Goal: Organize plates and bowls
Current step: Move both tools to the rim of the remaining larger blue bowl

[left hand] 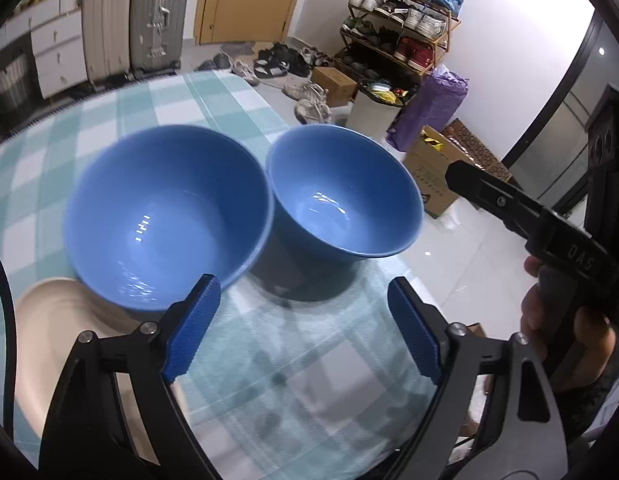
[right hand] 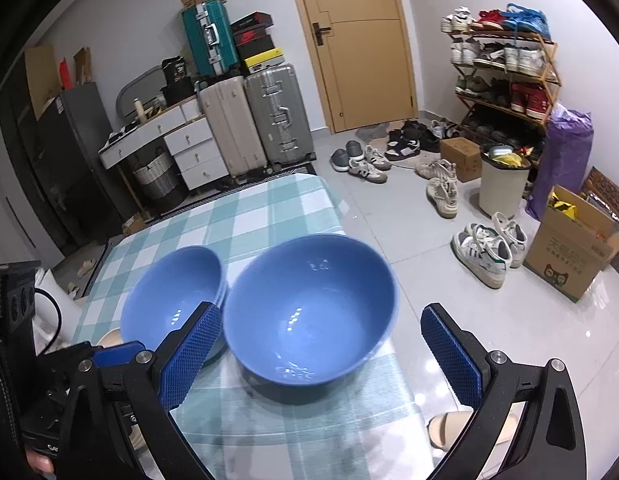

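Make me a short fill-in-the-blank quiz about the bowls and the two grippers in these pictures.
1. The two bowls, the left bowl and the right bowl, are both colored ____.
2. The left gripper and the right gripper each have jaws that are ____.
3. The tablecloth has a ____ pattern.
4. The door in the background is ____.

Missing words: blue; open; checked; closed

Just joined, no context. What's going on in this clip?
A person holds a gripper in each hand over a table with a checked cloth. Two stations of blue bowls sit side by side: a lone bowl near the table edge and a small stack of bowls beside it, next to a beige plate. The left gripper and right gripper are both open, holding nothing.
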{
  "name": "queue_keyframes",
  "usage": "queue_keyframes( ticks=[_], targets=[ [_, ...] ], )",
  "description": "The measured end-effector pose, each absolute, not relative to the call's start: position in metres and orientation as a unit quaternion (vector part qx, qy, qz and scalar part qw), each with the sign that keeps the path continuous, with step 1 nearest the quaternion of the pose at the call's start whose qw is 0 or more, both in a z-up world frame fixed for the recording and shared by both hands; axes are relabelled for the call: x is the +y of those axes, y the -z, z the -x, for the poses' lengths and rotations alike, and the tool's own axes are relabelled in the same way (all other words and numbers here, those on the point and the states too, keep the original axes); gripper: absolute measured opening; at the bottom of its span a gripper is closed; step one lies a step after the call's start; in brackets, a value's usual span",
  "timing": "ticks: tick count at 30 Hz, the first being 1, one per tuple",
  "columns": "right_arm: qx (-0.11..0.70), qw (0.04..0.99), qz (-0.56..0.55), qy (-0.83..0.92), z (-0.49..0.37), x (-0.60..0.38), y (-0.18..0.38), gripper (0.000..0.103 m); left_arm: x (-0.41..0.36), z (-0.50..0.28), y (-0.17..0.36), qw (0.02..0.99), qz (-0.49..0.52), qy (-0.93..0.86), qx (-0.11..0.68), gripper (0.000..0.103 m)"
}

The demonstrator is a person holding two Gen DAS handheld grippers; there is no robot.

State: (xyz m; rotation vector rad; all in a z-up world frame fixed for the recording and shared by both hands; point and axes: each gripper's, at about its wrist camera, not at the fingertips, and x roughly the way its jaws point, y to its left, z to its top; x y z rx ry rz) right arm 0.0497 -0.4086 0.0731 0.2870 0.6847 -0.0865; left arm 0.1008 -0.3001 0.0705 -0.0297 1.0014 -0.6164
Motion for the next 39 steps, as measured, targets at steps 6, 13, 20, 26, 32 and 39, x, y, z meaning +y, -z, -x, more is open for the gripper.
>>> queue_keyframes(
  ticks=[6, 13, 20, 26, 32, 39],
  targets=[
    [0.342, 0.925, -0.154, 0.066, -0.045, -0.43, -0.059, 0.102, -0.315, -0.108, -0.06, 0.812, 0.031, 0.316, 0.49, 0.068],
    [0.345, 0.92, -0.171, 0.076, -0.042, -0.447, -0.045, 0.102, -0.331, -0.116, -0.052, 0.797, 0.033, 0.331, 0.505, 0.053],
    [0.353, 0.918, -0.169, 0.069, -0.048, -0.449, -0.033, 0.102, -0.341, -0.128, -0.047, 0.809, 0.026, 0.305, 0.502, 0.052],
    [0.368, 0.912, -0.167, 0.068, -0.063, -0.452, -0.02, 0.086, -0.346, -0.14, -0.039, 0.811, 0.021, 0.295, 0.505, 0.052],
    [0.377, 0.909, -0.171, 0.054, -0.08, -0.456, -0.009, 0.073, -0.351, -0.15, -0.037, 0.814, 0.017, 0.291, 0.502, 0.052],
    [0.4, 0.898, -0.172, 0.054, -0.1, -0.459, 0.007, 0.06, -0.356, -0.157, -0.032, 0.817, 0.011, 0.282, 0.503, 0.052]
  ],
)
